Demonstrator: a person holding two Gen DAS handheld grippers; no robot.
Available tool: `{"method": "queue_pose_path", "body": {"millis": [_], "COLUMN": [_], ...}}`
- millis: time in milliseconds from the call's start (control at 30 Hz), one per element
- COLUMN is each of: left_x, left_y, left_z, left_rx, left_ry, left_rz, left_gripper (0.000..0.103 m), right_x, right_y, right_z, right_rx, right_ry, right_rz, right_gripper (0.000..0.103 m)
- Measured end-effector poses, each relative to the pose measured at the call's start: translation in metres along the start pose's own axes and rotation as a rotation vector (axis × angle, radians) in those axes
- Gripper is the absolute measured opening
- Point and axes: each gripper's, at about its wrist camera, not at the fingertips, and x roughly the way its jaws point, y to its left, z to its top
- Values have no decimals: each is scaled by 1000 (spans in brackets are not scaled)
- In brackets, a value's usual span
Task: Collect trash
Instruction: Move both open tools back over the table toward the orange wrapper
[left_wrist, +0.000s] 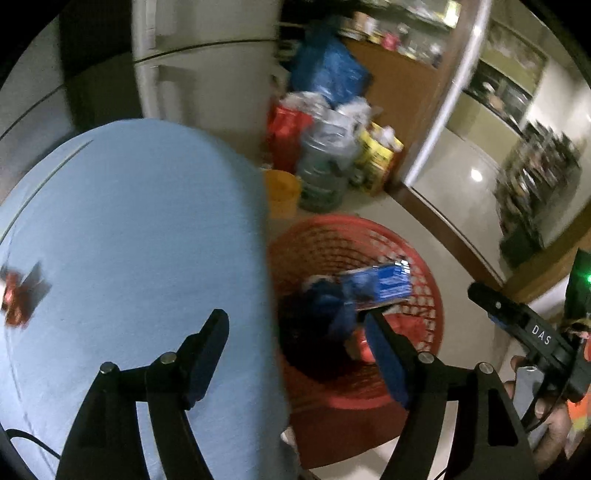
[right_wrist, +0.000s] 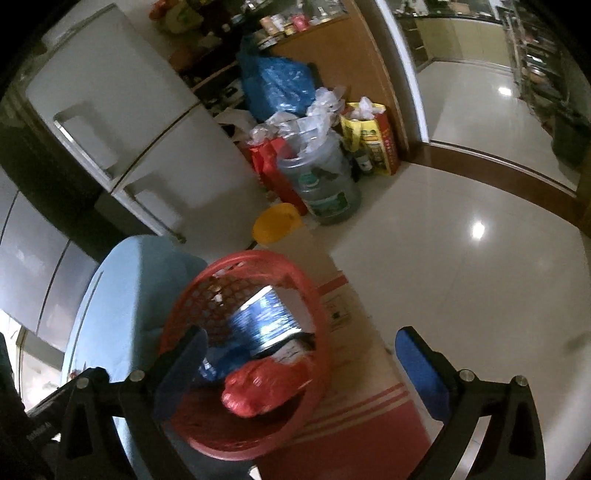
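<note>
**A:** Left gripper, state?

**B:** Jaws spread wide, nothing between them. I've got it straddling the edge of the light blue table, with the red mesh basket just past the right finger, centre-right of frame. Blue packet looks already in the basket.

**A:** Right gripper?

**B:** Also wide open, empty, hanging over the basket at lower centre. The red crumpled bag sits inside.

**A:** What's left?

**B:** Red wrapper, far left edge of the left wrist view, lying on the table, blurred. My guess: that's the next pick.

**A:** Tips?

**B:** I'd swing the left gripper over it, keep the jaws wide, come down flat to the tabletop, pinch across the narrow part. It's thin foil, so it could slide; close slowly. Then release well inside the basket rim.
</note>
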Motion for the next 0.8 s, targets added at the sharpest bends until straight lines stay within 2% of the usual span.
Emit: {"method": "queue_pose_path", "body": {"millis": [133, 367, 667, 800], "left_x": [-24, -66, -112, -120], "left_y": [46, 137, 253, 283], "left_z": [-21, -77, -161, -186], "left_rx": [-96, -278, -530, -600], "left_ry": [-30, -79, -143, -153], "left_rz": [43, 192, 450, 503], "left_gripper": [76, 76, 76, 76], "right_x": [1, 5, 7, 15], "right_y": [31, 102, 225, 271], "right_z": [-11, -36, -95, -124], "right_rx": [-54, -178, -454, -564], "right_ry": [14, 53, 113, 150], "right_rz": [45, 101, 192, 218], "right_gripper": [103, 103, 103, 103]}}
